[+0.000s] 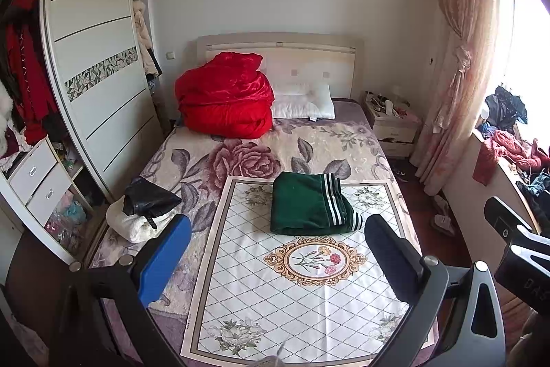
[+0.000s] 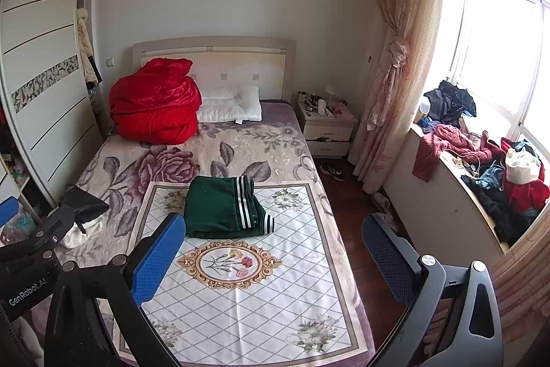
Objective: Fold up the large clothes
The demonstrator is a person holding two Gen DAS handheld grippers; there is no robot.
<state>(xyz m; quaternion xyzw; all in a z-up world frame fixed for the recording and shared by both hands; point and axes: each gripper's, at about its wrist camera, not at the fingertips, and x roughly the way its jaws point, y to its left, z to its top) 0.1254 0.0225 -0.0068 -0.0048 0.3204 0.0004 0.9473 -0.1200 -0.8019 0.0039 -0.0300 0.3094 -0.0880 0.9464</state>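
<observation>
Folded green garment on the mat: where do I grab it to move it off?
Probably the near folded edge of the green garment, coming in low from the foot of the bed. It lies flat and stacked, so both open grippers, left and right, should pinch all layers.

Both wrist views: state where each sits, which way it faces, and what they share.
Left wrist: above the bed's foot, facing the headboard; own open left gripper shows, right gripper at the edge.
Right wrist: further right, facing the same way; open right gripper shows, window beside.
Shared: green garment, red quilt.
</observation>
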